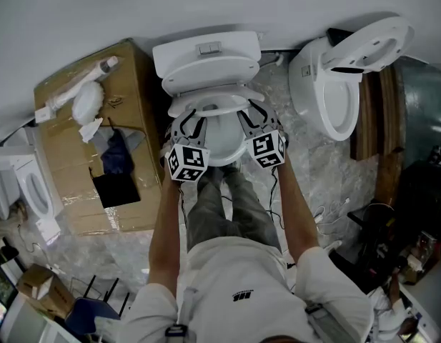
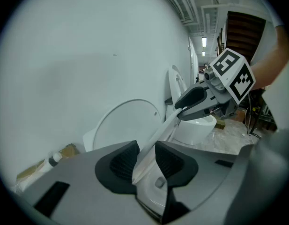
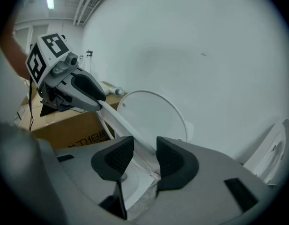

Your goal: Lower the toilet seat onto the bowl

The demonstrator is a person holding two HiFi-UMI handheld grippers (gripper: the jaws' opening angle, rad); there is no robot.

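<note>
A white toilet stands against the wall, its lid (image 1: 206,84) up against the tank. The seat ring (image 1: 219,106) hangs tilted over the bowl (image 1: 221,140), partway between upright and flat. My left gripper (image 1: 186,118) is shut on the seat's left rim, and my right gripper (image 1: 253,113) is shut on its right rim. In the left gripper view the thin white seat edge (image 2: 158,132) runs between my left gripper's (image 2: 145,161) pads and across to the right gripper (image 2: 180,110). In the right gripper view the seat (image 3: 121,121) passes between my right gripper's (image 3: 145,158) pads, in front of the lid (image 3: 153,114).
A second toilet (image 1: 334,84) with its lid raised stands close on the right, wooden panels (image 1: 381,113) behind it. A large cardboard box (image 1: 98,134) with loose items sits on the left. Cables lie on the plastic-covered floor (image 1: 313,170). The person's legs stand before the bowl.
</note>
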